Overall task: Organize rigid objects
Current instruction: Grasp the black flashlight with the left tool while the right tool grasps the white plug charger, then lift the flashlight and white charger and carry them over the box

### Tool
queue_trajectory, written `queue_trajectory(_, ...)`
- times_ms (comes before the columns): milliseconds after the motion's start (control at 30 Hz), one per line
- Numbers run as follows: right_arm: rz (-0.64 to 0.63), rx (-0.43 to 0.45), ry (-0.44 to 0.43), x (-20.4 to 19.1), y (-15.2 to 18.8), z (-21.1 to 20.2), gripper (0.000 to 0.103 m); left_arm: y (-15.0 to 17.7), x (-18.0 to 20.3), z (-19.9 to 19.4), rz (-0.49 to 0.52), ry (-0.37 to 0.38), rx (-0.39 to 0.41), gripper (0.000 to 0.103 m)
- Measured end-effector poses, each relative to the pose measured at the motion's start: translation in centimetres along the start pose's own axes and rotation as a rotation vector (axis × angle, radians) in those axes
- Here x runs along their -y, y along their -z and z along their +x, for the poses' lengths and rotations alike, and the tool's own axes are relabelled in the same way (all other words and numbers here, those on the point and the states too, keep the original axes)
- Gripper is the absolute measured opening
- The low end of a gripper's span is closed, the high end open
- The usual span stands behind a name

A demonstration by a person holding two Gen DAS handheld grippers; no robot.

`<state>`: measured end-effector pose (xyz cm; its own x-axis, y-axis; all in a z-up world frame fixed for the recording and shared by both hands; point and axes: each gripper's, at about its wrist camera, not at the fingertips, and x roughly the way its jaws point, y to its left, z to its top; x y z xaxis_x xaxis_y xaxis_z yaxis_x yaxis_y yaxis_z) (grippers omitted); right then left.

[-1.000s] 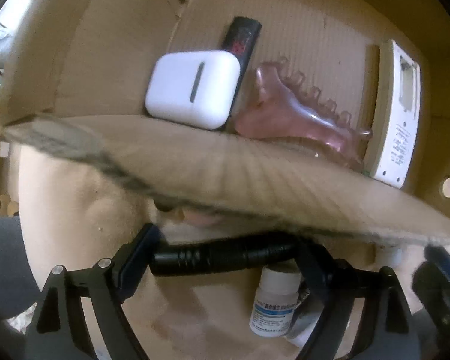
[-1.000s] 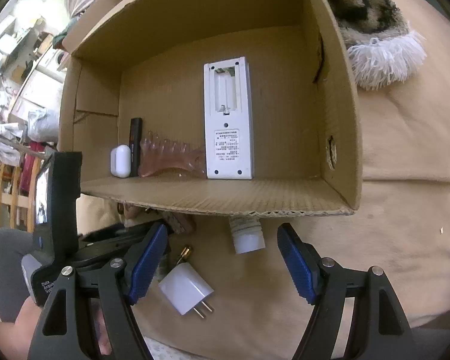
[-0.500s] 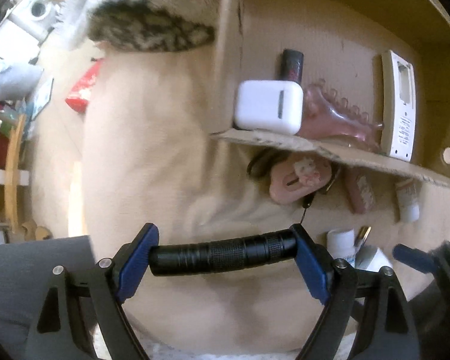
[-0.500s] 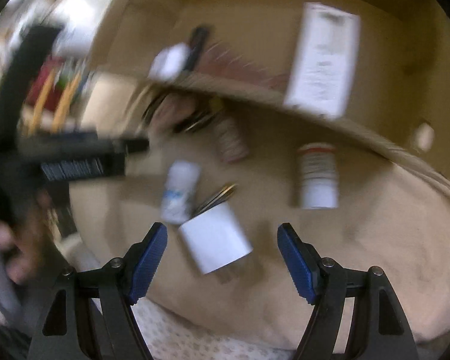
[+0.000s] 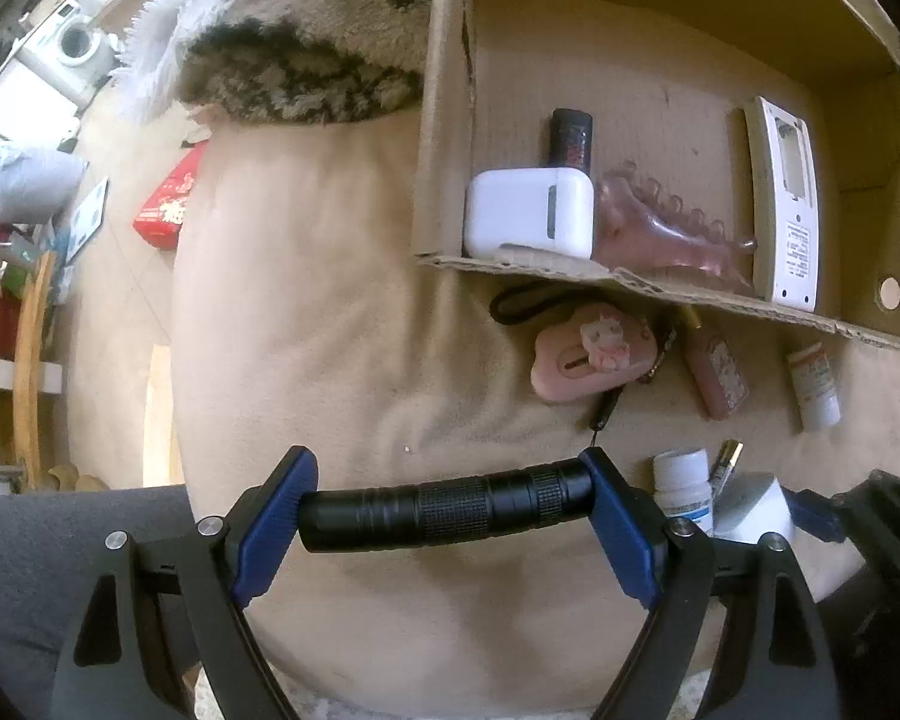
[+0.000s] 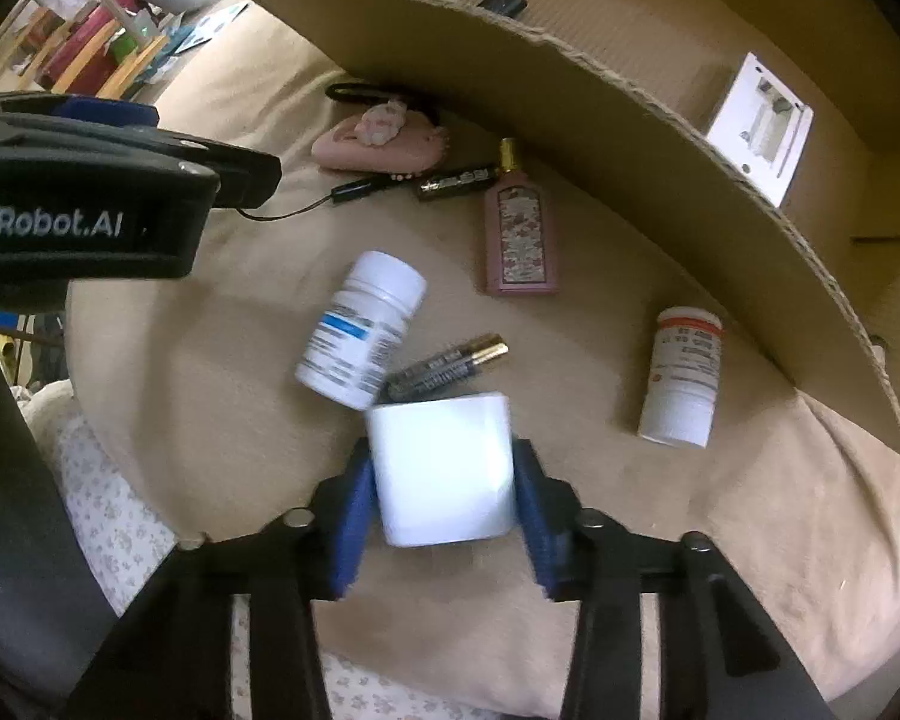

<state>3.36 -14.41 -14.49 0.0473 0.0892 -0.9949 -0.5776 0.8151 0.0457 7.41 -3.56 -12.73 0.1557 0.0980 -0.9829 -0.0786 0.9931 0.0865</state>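
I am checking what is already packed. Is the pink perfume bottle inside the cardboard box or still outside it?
Outside. The pink perfume bottle lies flat on the beige blanket, in front of the cardboard box, gold cap toward its wall.

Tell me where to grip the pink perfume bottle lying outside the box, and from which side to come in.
Grip the pink perfume bottle across its two long flat sides, mid-body, coming straight down from above. It lies flat on the beige blanket, gold cap toward the cardboard box. The narrow cap looks like a poorer hold.

A home: washing machine (image 5: pixel 81 39), fluffy blanket (image 5: pixel 294 42), beige bedding (image 5: pixel 330 276).
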Motion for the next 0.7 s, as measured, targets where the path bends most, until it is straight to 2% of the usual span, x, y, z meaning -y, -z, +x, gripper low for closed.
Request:
queue_trajectory(333,0.087,0.086,-0.033,3.3,1.3,-2.7,0.043,-0.4,-2.5,0.8,-0.040,0.019,0.006,0.086)
queue_trajectory(533,0.174,0.202,-0.057,5.6,1.9,-5.6,0.043,-0.4,-3.7,0.7,-0.038,0.031,0.022,0.086)
queue_trajectory(700,0.236,0.342,-0.075,7.3,2.7,-8.8,0.043,-0.2,-4.1,0.4,-0.047,0.032,0.028,0.086)
